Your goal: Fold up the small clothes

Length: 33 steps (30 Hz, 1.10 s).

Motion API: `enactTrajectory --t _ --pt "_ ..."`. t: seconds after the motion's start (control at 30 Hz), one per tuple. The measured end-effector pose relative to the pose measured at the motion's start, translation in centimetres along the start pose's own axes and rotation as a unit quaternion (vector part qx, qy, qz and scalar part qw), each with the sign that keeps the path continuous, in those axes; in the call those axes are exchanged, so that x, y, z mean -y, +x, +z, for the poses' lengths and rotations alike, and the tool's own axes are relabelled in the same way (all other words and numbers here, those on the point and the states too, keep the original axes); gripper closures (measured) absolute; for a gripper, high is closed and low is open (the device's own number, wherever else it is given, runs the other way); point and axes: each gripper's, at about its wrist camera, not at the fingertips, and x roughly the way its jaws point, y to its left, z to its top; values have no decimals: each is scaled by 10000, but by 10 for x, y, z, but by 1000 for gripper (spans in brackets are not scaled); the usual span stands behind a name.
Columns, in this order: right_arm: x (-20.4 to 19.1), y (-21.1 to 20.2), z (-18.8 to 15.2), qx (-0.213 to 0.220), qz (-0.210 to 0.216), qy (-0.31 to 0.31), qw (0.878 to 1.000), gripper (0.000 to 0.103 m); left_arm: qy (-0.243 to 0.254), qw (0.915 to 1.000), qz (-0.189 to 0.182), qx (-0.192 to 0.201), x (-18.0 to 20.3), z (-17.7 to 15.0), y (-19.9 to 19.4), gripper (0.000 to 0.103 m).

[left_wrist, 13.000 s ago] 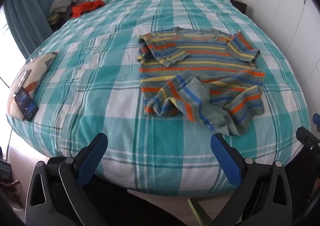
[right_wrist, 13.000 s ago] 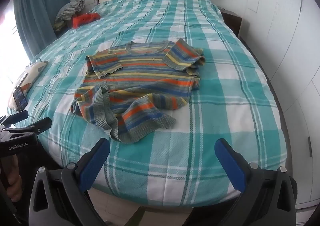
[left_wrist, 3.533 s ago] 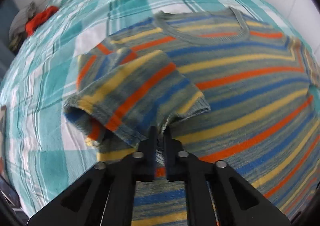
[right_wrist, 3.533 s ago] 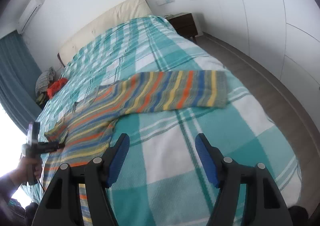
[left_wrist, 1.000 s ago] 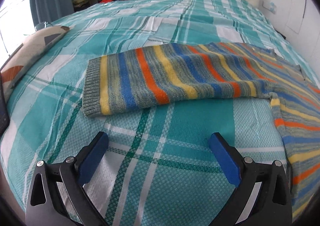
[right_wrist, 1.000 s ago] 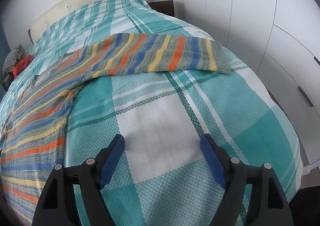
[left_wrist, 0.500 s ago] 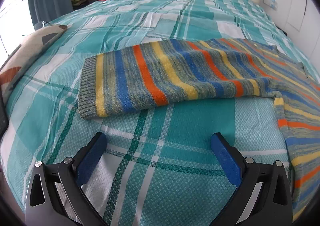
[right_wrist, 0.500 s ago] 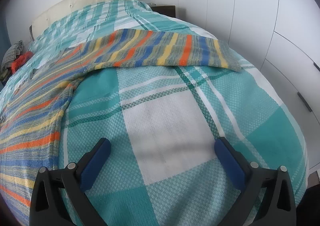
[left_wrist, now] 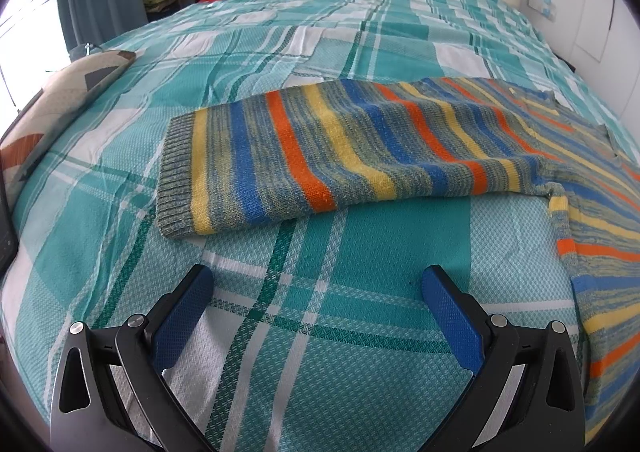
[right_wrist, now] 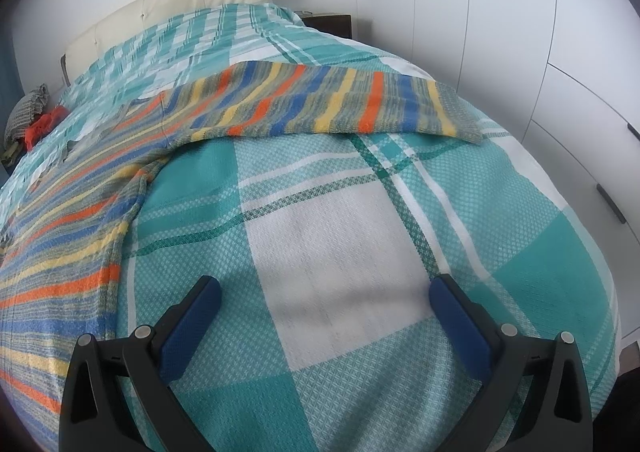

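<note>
Striped knit, grey with orange, blue and yellow bands: the sweater (left_wrist: 360, 148) lies flat on the plaid bed cover (left_wrist: 360, 292), both sleeves spread outward, nothing folded yet. A grab at a sleeve cuff could, I judge, also pinch the loose cover beneath the sweater and drag it, or stretch the soft knit askew. The left tool (left_wrist: 320, 304) and right tool (right_wrist: 324, 308) hover just short of the sweater, jaws at full spread, holding and touching nothing.
</note>
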Motion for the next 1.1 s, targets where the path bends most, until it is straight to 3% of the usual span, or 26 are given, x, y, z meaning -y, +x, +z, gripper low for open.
enactTrajectory --t 0.6,0.87,1.03,1.1 --pt "3 -2 -1 65 93 51 9999 0 -21 10000 12 62 -1 0 -3 0" --pt "9 -4 -1 142 283 129 9994 0 -76 9990 426 118 5 -8 -8 0" --pt "8 -5 0 136 303 119 9994 0 -180 9982 502 -271 8 -14 -18 0" --pt "8 -6 0 109 314 96 9994 0 -304 9983 342 -347 9 -21 -29 0"
